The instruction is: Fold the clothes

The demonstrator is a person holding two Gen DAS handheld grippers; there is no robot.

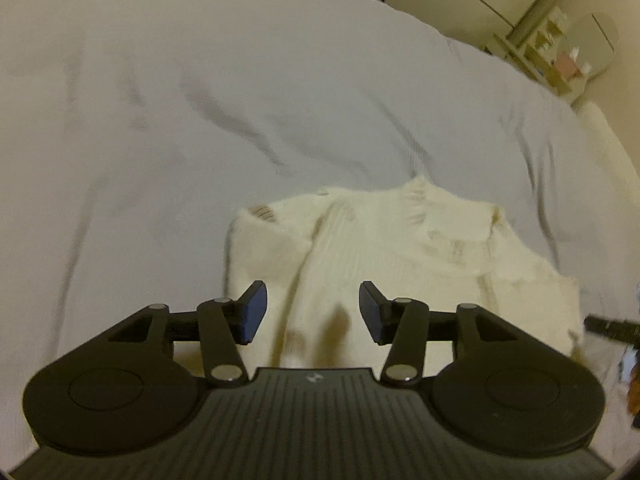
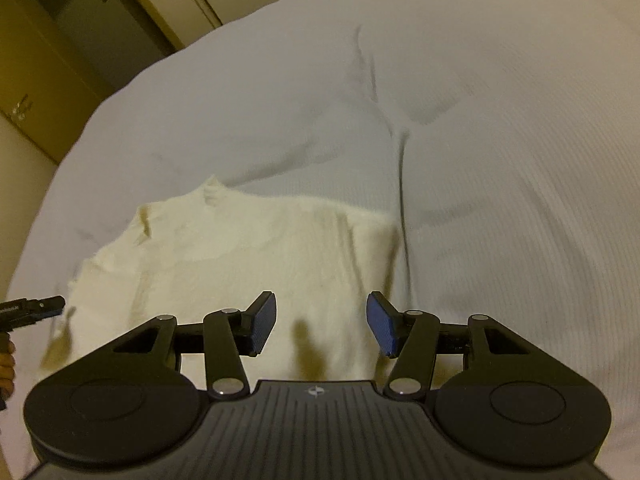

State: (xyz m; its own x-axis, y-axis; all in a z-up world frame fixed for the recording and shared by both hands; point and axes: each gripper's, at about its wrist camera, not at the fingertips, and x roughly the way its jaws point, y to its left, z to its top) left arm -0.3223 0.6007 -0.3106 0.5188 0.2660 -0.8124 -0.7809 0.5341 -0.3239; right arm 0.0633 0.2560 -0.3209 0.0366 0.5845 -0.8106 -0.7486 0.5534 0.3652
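A cream knitted sweater (image 1: 384, 256) lies partly folded on a white bed sheet (image 1: 200, 120), its high collar pointing away from me. In the left wrist view my left gripper (image 1: 312, 312) hovers open over the sweater's near part, with nothing between its blue pads. The right wrist view shows the same sweater (image 2: 256, 252) on the sheet (image 2: 480, 160), and my right gripper (image 2: 321, 323) is open above its near right edge, holding nothing. The tip of the other gripper (image 2: 32, 307) shows at the far left there, and a dark gripper tip (image 1: 608, 326) at the far right of the left view.
The sheet is wrinkled, with creases running across it. A shelf unit (image 1: 556, 56) with small items stands beyond the bed's far right. Wooden cupboard doors (image 2: 60, 40) stand beyond the bed's left side. A person's hand (image 2: 6, 364) shows at the left edge.
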